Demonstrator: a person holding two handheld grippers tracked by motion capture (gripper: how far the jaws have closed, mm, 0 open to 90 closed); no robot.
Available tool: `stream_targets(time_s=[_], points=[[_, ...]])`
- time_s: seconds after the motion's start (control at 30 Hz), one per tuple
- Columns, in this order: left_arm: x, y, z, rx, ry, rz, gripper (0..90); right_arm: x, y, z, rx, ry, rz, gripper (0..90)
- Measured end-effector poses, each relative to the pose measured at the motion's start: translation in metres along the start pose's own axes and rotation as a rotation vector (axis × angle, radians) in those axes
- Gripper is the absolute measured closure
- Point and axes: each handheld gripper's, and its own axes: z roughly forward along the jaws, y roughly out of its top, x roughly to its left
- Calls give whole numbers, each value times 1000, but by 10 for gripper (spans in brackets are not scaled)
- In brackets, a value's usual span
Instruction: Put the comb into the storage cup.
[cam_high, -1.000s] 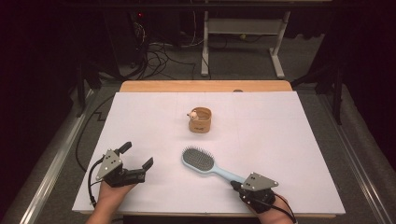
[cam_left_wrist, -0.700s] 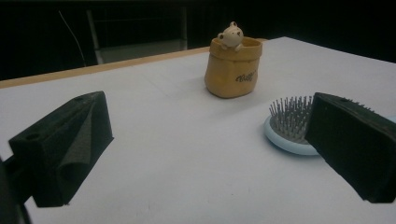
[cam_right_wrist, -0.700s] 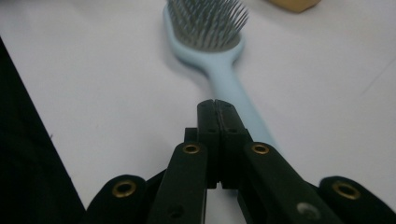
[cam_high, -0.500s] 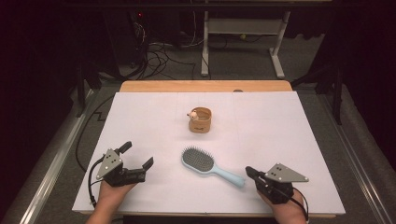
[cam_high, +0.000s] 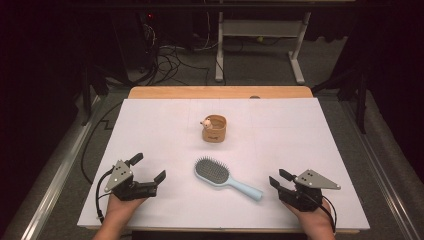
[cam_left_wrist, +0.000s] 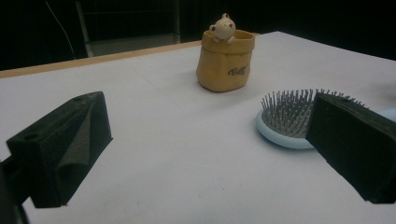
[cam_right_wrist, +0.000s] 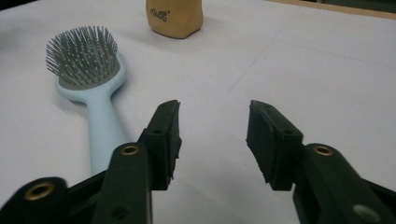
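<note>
The right gripper (cam_high: 278, 181) has its jaws partway apart, just been opening, with nothing between them. Just to its left lies the light-blue hairbrush (cam_high: 223, 178), bristles up, handle end toward it, free on the white table cover (cam_high: 320, 140). Beyond the brush head stands a small tan pot (cam_high: 214, 129) with a little figure (cam_high: 205, 123) peeking over its rim; what else it holds I can't tell. The left gripper (cam_high: 148, 169) hovers wide open, well past the brush. My guess: the release is done, so draw the right gripper away level without nudging the handle.
</note>
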Motion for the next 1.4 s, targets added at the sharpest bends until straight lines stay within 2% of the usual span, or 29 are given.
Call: stream_targets(time_s=[0.03, 0.07, 0.1, 0.17, 0.2, 0.23, 0.27, 0.33, 0.47, 0.5, 0.53, 0.6, 0.7, 0.8, 0.93, 1.0, 1.1, 1.2, 1.23, 1.27, 1.3, 1.33, 1.4], points=[[0, 0, 0, 0, 0, 0, 14, 0, 0, 0, 0, 0, 0, 518], [0, 0, 0, 2, -3, 0, 14, 0, 0, 1, -1, -3, -8, 461], [0, -1, 0, 4, -5, 2, 14, 0, -1, 1, -1, -5, -12, 442], [0, -1, 0, 5, -6, 2, 14, 0, -1, 2, -1, -2, -11, 424], [0, -1, 0, 5, -6, 1, 14, -1, -1, 2, -2, 1, -7, 398], [0, -1, 0, 6, -5, -2, 13, -3, -2, 3, -8, 7, 2, 313], [0, -1, 0, 6, -5, -2, 13, -3, -2, 3, -8, 7, 2, 313], [0, -1, 0, 6, -5, -1, 12, -5, -2, 4, -15, 4, 15, 208], [0, -1, 0, 5, -6, -4, 12, -7, -2, 4, -25, -3, 33, 137], [0, -1, 0, 3, -8, -1, 12, -9, -2, 4, -29, -8, 43, 83], [0, -1, 0, 3, -8, -1, 12, -9, -2, 4, -29, -8, 43, 83], [0, -1, 0, 2, -10, -3, 12, -10, -1, 4, -32, -7, 56, 8], [0, -1, -1, 4, -12, -5, 12, -11, 0, 4, -27, -1, 68, 3], [-1, -1, -1, 8, -15, -8, 12, -10, 2, 4, -23, -7, 62, 3], [-1, 0, -1, 8, -20, -19, 12, -7, 8, 7, 0, -17, 21, 3], [1, 2, -2, 0, -17, -7, 12, -8, 11, 10, 20, -18, 11, 3], [4, 3, -3, 4, -15, -5, 12, -9, 14, 13, 70, -5, -6, 3], [5, 3, -3, 4, -16, -4, 12, -9, 17, 15, 132, 37, -21, 3], [5, 3, -3, 4, -16, -4, 12, -9, 17, 15, 132, 37, -21, 3], [5, 3, -3, 4, -19, 2, 12, -8, 20, 16, 173, 45, -40, 3], [5, 3, -3, 4, -19, 2, 12, -8, 20, 16, 173, 45, -40, 3], [5, 2, -3, 1, -21, 0, 12, -8, 21, 17, 208, 60, -54, 4], [5, 2, -3, 5, -21, 6, 12, -8, 22, 18, 236, 70, -57, 4]])
